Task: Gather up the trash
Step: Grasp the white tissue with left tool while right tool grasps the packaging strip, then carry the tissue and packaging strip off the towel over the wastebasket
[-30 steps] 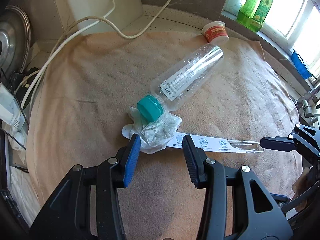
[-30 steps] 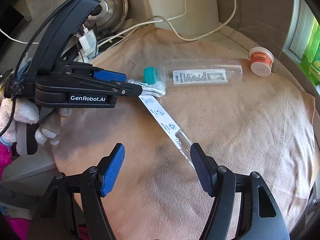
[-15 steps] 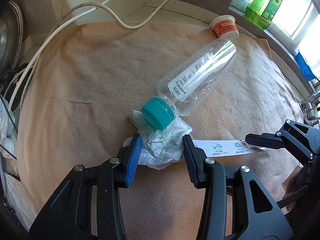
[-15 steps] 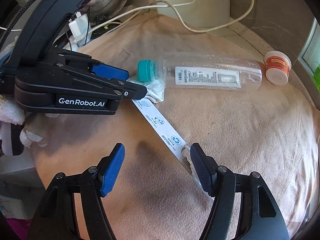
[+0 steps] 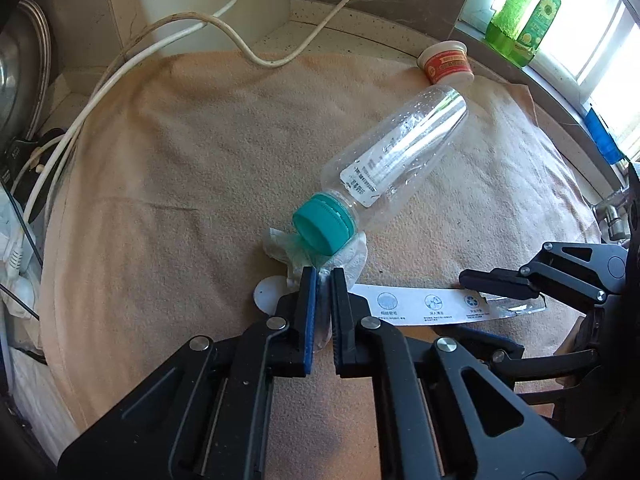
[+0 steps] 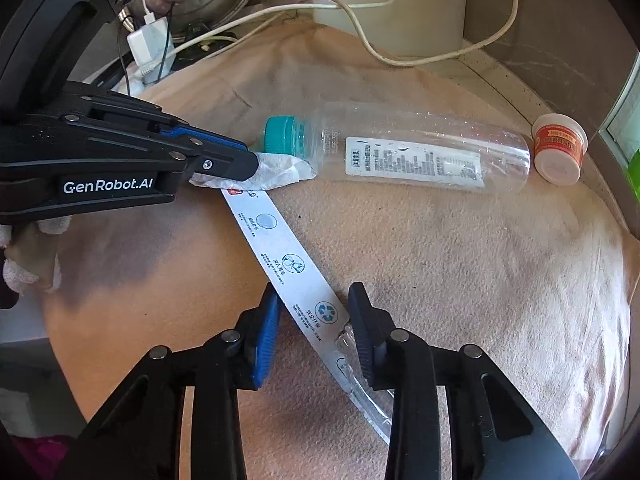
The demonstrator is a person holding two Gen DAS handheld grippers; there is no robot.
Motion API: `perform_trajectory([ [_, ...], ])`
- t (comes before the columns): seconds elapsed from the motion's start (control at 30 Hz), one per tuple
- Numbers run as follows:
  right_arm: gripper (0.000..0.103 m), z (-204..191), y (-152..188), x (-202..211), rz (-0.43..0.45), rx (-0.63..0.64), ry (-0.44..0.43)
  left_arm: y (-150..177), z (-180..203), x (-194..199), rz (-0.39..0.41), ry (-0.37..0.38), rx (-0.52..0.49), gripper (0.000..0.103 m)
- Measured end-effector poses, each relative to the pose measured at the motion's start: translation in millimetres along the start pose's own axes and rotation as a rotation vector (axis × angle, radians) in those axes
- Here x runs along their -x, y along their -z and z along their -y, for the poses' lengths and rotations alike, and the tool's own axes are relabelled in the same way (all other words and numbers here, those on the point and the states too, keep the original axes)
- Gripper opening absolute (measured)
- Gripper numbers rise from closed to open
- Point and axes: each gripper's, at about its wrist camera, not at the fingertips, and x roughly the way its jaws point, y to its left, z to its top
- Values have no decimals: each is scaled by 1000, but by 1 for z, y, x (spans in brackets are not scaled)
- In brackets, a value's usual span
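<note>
left tool [image 5: 323, 276]: jaws together, clamped on the crumpled tissue [image 5: 352, 258]; wad sits at 6 o'clock of the bottle cap, touching it.
bottle [image 5: 400, 172]: clear, teal cap [image 5: 324, 230], lying flat, base toward 1 o'clock, near the small red tub [image 5: 447, 63].
wrapper strip [image 6: 288, 264]: long white packet, runs from the tissue toward 5 o'clock, flat on the cloth.
right tool [image 6: 314, 320]: jaws closing, strip's clear end between them; right pad touches its edge, left pad just beside.
table [image 5: 180, 184]: tan cloth cover, bare from 9 to 12 o'clock of the bottle; white cables [image 5: 132, 60] cross the far-left edge.
far right: window sill, green bottles [image 5: 524, 12] on it.
</note>
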Motion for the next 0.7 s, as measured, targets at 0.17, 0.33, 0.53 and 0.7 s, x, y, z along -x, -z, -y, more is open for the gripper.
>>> perform_trajectory([
  [0.17, 27, -7, 6, 5, 3, 28, -12, 10, -6, 13, 22, -8, 6, 3],
  [0.33, 22, -10, 17, 16, 8, 32, -19, 22, -16, 29, 54, -8, 43, 3],
  [0.53, 19, -6, 33, 32, 28, -22, -35, 45, -26, 54, 100, 4, 90, 2],
  [0.7, 18, -10, 47, 49, 63, -66, -63, 65, -28, 70, 126, 20, 128, 2],
])
